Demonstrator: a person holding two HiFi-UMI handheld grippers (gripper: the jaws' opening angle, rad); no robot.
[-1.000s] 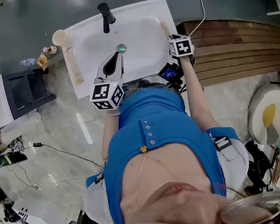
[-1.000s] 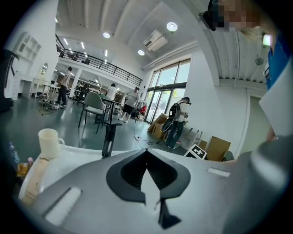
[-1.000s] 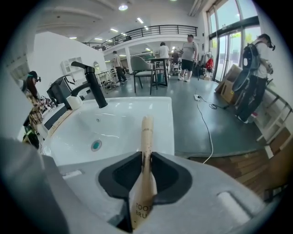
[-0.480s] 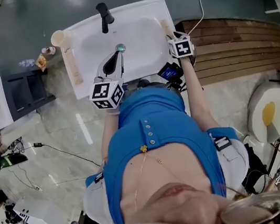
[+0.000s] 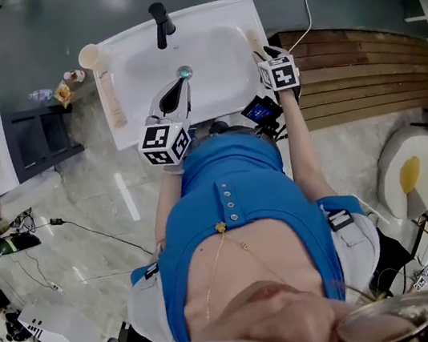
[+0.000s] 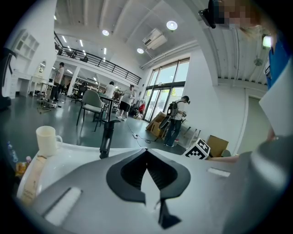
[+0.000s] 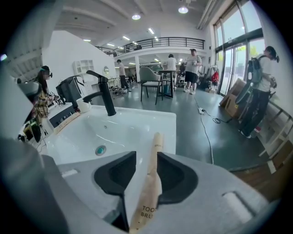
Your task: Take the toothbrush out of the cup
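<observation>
Over the white rectangular ceramic sink little has shifted since the earlier head views. The left gripper hangs in the same spot above the front of the basin, and the right gripper has barely moved at the right rim, but its jaws have just been opening. They now stand wide apart. The left gripper's jaws are closed tip to tip with nothing between them. The cream ceramic cup stands at the sink's far left corner, well apart from both tools, with nothing showing above its lip. The long toothbrush in its tan paper wrapper lies lengthwise on the narrow right rim. It sits between the spread right jaws, close against the right-hand pad and apparently unclamped. The taking-out looks done, so the main risk lies in the withdrawal. If that near pad drags the wrapper as the gripper backs away, the toothbrush could swing or roll off the slim ledge. It would then drop into the basin or over the outer edge to the floor. A smaller risk is a stray nudge from re-closing jaws.
</observation>
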